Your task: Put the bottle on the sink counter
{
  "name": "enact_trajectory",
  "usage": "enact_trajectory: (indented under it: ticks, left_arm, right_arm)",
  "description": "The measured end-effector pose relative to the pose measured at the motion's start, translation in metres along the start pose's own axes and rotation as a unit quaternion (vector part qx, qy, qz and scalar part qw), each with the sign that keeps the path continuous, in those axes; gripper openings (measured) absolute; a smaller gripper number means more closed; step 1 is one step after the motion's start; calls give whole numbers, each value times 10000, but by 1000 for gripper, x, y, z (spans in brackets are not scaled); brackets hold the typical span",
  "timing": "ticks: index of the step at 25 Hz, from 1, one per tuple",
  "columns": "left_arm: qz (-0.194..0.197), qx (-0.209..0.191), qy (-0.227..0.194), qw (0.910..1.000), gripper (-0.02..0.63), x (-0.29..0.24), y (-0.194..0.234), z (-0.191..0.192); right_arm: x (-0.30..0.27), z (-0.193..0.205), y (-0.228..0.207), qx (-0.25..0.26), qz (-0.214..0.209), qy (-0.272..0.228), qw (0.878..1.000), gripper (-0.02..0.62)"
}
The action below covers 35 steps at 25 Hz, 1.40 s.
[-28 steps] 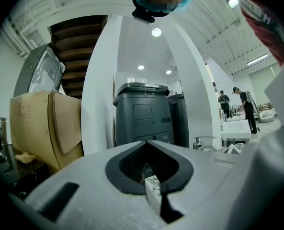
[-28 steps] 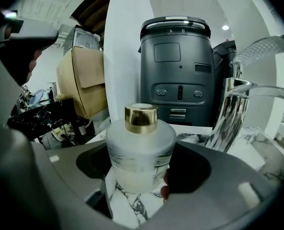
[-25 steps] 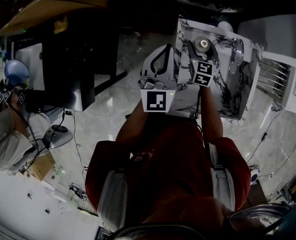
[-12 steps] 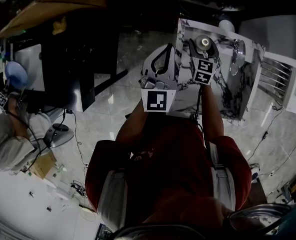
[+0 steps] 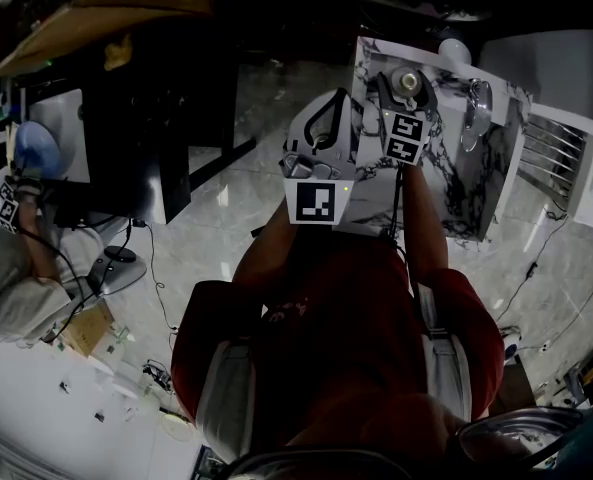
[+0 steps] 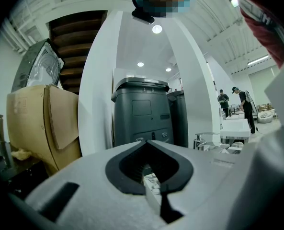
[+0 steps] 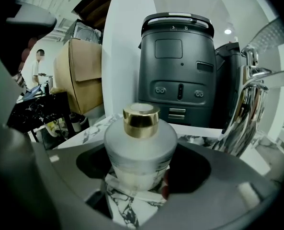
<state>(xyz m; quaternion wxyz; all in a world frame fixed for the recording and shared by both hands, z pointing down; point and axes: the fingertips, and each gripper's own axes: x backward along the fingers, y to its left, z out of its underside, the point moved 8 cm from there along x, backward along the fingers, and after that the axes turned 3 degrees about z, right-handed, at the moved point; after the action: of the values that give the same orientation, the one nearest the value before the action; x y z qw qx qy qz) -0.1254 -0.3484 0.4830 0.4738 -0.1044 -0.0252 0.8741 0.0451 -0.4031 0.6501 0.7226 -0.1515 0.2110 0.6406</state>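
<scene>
The white, dark-veined marble sink counter (image 5: 446,183) stands ahead of the person. Behind it is a dark grey wheeled bin (image 7: 177,75); the pale characters on its lid are too small to read. A chrome faucet (image 7: 249,104) rises at the right.

The left gripper (image 6: 146,142) hangs level with its jaws together and nothing between them. The right gripper (image 5: 407,76) tilts down, its jaws spread wide and pressed on the sides of the frosted glass bottle (image 7: 141,155). The bottle stands upright on the marble, left of the faucet, with a gold cap (image 7: 141,120).
</scene>
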Motion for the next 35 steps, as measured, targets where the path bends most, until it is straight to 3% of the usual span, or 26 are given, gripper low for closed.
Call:
enact_trajectory:
  ticks: [15, 35]
  left_arm:
    - [13, -41, -70, 10000, 3, 1, -6, -3]
    - [14, -128, -167, 9998, 3, 19, -34, -17]
  right_arm:
    - [-12, -6, -2, -36, 229, 73, 9997, 337]
    - [16, 10, -9, -315, -85, 270, 9991, 387]
